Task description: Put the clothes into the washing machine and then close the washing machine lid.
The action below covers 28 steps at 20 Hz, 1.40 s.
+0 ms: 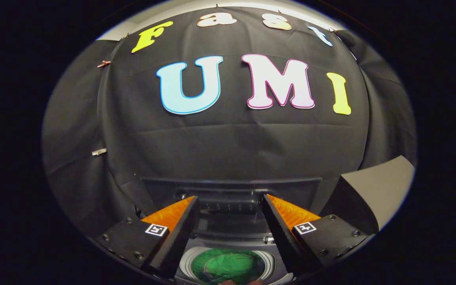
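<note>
My gripper (228,202) is open, its two fingers spread wide with nothing between them. Below and between the fingers I look down into the washing machine's round drum opening (188,257), where a green garment (228,265) lies inside. Just ahead of the fingers the dark lid (232,184) stands raised behind the opening, in front of the black cloth wall. The gripper hovers above the machine and touches neither the clothes nor the lid.
A pale grey surface (378,190) lies to the right of the machine. Two small clips (99,151) hang on the cloth wall at the left.
</note>
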{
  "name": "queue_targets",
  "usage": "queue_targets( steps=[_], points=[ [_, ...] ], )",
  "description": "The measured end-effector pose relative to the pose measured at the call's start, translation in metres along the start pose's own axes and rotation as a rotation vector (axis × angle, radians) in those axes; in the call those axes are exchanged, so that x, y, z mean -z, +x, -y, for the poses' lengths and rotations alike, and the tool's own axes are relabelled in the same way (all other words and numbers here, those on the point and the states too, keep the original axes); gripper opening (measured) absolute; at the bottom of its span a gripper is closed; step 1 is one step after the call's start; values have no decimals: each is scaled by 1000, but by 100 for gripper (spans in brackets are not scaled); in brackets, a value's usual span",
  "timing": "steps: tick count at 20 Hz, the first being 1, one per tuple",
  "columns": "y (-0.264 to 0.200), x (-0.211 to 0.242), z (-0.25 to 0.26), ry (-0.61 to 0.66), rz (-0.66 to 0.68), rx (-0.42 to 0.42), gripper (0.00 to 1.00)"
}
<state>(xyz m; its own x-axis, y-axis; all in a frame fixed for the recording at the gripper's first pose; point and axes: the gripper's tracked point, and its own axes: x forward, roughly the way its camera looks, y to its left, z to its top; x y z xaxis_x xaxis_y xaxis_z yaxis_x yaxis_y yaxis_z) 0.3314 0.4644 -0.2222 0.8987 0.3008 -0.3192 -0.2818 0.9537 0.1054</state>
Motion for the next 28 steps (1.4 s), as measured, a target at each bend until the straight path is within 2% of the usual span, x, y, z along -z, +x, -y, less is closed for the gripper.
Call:
queue_targets(
  steps=[3,10,20,28],
  points=[
    [26,-12,-3,-5,-12,9,100],
    [83,4,7,22,-145,50,100],
    [78,11,5,-40,-144,0,100],
    [40,23,1,-44,-145,-15,100]
  ],
)
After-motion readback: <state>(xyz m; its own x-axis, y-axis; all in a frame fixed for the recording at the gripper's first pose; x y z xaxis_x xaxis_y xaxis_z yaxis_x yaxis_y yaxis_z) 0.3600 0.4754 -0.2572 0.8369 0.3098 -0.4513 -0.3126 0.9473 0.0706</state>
